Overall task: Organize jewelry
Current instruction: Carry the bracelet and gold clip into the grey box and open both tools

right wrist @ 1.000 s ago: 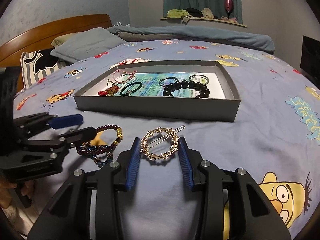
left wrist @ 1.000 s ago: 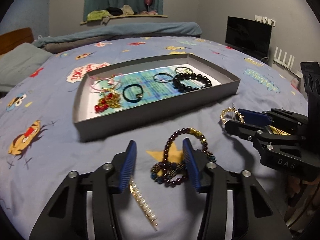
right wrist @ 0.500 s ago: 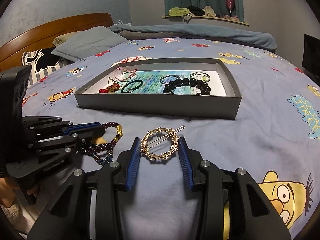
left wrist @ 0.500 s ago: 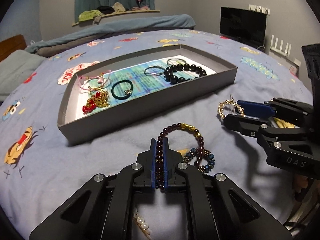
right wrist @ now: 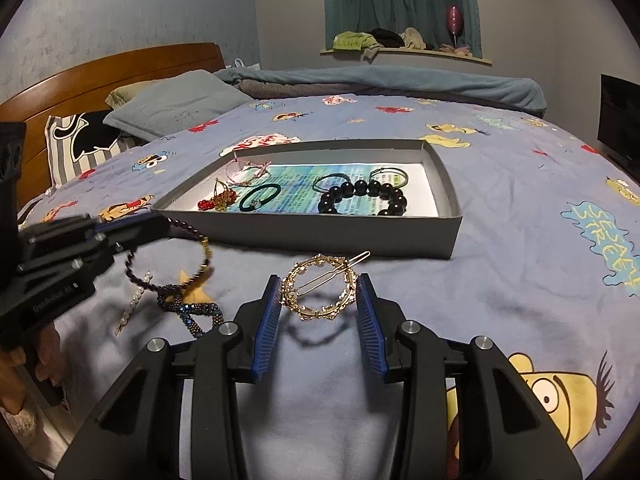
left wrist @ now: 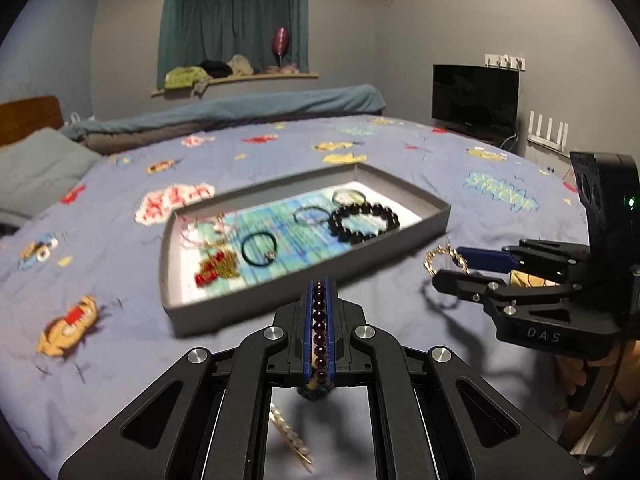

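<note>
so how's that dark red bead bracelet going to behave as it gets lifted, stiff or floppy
Probably floppy: the dark red bead bracelet, pinched in the left gripper, droops in a loop. Likely to swing, since most of it hangs free. It may drag the blue beaded bracelet, which looks tangled with it.

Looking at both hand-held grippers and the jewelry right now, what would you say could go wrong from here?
1. The left hand-held gripper pinches the dark red bead bracelet, whose hanging loop appears entangled with the blue beaded bracelet; lifting may drag that along.
2. The right hand-held gripper holds the gold round hair clip only by its rim; it may tilt or slip out.
3. The hanging bracelet could catch the grey tray wall.
</note>
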Demonstrator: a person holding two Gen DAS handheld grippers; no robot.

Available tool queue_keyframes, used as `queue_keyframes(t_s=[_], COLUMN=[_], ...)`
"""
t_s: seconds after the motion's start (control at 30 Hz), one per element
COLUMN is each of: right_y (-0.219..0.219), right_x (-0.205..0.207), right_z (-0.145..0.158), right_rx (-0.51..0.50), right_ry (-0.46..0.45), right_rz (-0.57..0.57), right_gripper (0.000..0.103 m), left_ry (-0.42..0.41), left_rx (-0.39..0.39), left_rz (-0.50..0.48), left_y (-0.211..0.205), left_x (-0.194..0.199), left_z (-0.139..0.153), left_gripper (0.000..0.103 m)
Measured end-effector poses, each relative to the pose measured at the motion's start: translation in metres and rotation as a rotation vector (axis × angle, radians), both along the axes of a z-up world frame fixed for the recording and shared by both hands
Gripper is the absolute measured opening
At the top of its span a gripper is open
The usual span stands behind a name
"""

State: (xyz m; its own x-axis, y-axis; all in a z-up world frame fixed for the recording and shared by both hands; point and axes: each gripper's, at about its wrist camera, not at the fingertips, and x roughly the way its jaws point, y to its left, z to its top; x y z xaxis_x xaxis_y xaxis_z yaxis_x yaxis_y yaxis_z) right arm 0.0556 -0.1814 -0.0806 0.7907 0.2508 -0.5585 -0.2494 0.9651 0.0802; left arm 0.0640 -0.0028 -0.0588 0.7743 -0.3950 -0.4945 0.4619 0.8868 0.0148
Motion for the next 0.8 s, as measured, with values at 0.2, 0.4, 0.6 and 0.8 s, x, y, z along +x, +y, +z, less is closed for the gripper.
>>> queue_keyframes(t_s=[0.2,0.4,0.6,0.8], right_y=[-0.010,-0.017,-0.020,-0.017], right_x=[0.013,0.053,0.095,0.116], right_z=[0.019,0.051,0.062,0.045], right_rx=[0.007,0.009,0.018,-0.017], right_ry=[-0.040,-0.109,-0.116,-0.063], right_rz=[-0.035,-0.100,-0.114,-0.085], right_gripper=[0.038,0.038,0.038,0.038], left_ry=[-0.069,-0.064,-0.045,0.008], left_rx=[0.020,0.000,0.022,0.048], left_rz=[0.015,0.004,0.011,0.012], left_y=[0.004,-0.002,-0.016,-0.032], left_x=[0.014,0.056,0.101,0.147], left_z=[0.030,0.058,0.063,0.044], left_gripper=[0.006,0.006,0.006,0.006])
